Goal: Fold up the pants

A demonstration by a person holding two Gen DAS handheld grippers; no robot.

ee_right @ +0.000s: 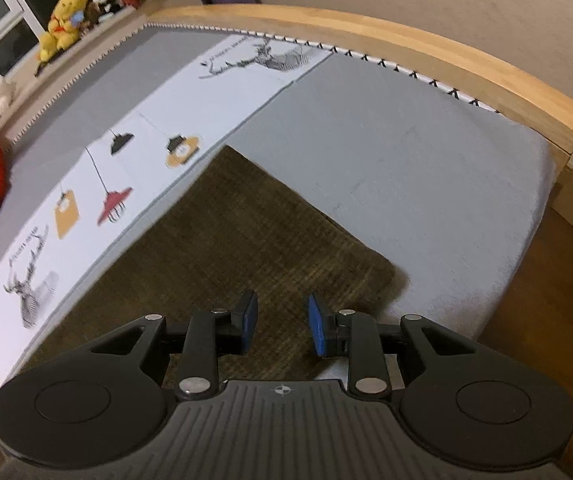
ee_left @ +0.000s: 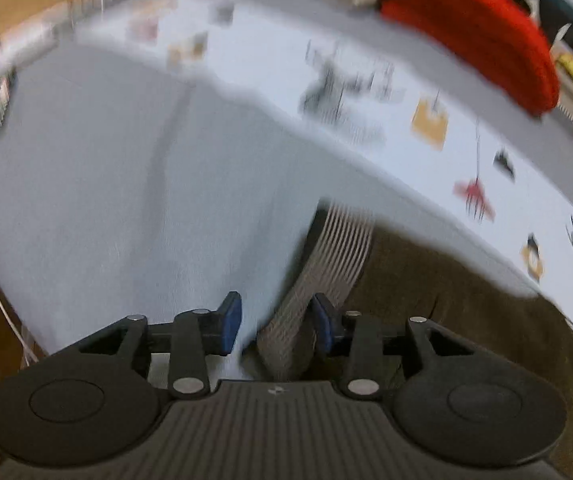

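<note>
Pants (ee_right: pixel 254 240): olive-brown, coarse woven cloth with a faint slubby grain, lying flat on a bed, one squared end near the foot corner in the right wrist view.

Left gripper (ee_left: pixel 276 326): jaws parted to a middling gap, blue pads either side of the ribbed grey waistband (ee_left: pixel 326 256). Whether the pads touch the band cannot be told; the view is motion-blurred. Judged: poised at the waist end to take a hold for a fold.

Right gripper (ee_right: pixel 280 326): jaws likewise parted, nothing between them, hovering just above the pants near their right edge. Judged: stationed at the opposite end so both ends can be lifted together.

Waistband: elastic, close parallel ribs, paler than the trouser cloth, stiffer in look.

Bed sheet (ee_right: pixel 406 152): pale grey, smooth, soft-napped; a plain, even surface that suits laying the garment flat.

Printed panel (ee_right: pixel 134 152): white strip running along the bed beside the pants, with line-drawn stags and hanging lamps in ochre, red and black.

Red garment (ee_left: pixel 482 28): knitted, thick, heaped well apart at the far side.

Bed frame (ee_right: pixel 426 52): light wood rail, rounded, at the foot.

Soft toys (ee_right: pixel 64 20): yellow, white and panda plush on a ledge beyond the bed.
</note>
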